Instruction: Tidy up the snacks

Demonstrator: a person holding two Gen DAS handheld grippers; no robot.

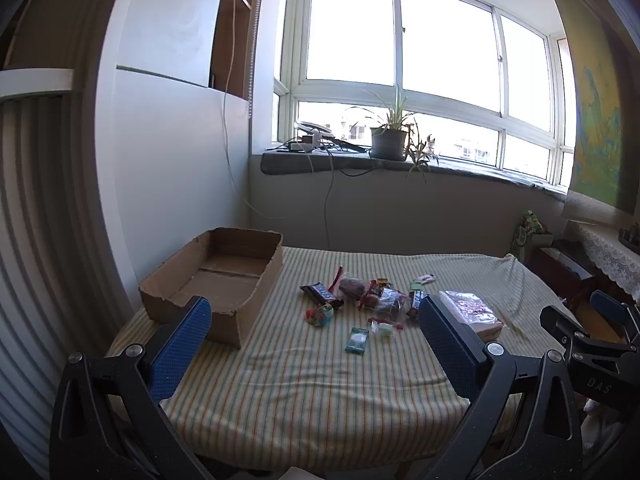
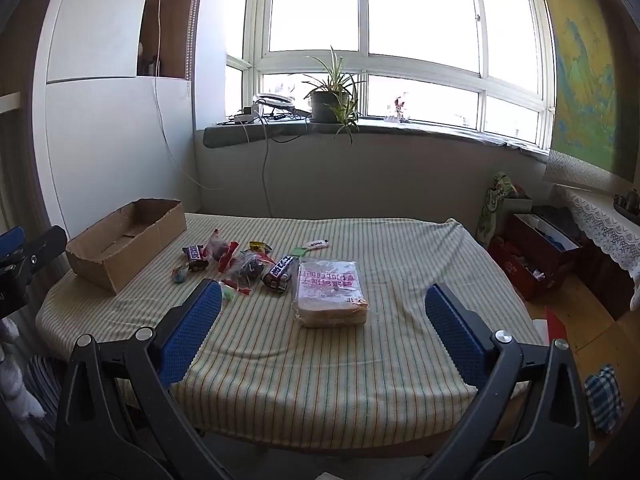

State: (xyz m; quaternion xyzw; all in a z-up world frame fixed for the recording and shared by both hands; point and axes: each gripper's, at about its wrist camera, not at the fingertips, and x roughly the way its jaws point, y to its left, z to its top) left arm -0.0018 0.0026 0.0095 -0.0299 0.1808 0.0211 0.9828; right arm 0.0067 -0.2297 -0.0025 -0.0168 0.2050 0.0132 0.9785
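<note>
Both tongs gape empty: the clear-wrapped rectangular loaf of sliced bread lies mid-surface, long axis pointing away, straight ahead of the right tongs, which are nearer than the left tongs.

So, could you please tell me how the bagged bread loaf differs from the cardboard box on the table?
The bread loaf is a sealed, filled clear bag with pink print; the cardboard box is plain brown, open-topped and holds nothing visible. The box is clearly larger and sits at the table's left edge; the loaf lies right of the snack pile. Both rest flat on the striped cloth.
</note>
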